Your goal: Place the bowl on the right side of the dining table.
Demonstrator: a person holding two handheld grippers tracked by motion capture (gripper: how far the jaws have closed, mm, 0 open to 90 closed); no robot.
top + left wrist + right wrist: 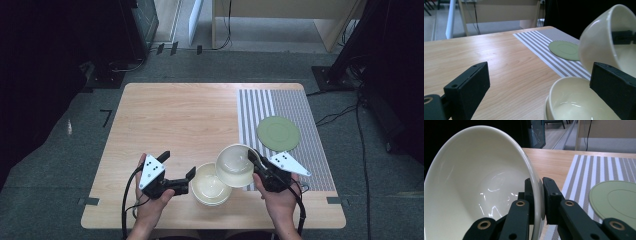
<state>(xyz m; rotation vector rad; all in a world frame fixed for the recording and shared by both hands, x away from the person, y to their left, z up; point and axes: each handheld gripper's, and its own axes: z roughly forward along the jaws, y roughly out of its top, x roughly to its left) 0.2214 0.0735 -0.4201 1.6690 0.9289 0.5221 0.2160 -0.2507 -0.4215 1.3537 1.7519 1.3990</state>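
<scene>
Two glossy cream ceramic bowls are in play: the right gripper (256, 161) pinches the rim of a tilted bowl (234, 165), lifted clear. The left gripper (177, 165) gapes wide, a nested stack of bowls (210, 185) just beside one jaw. No writing is legible anywhere.
</scene>
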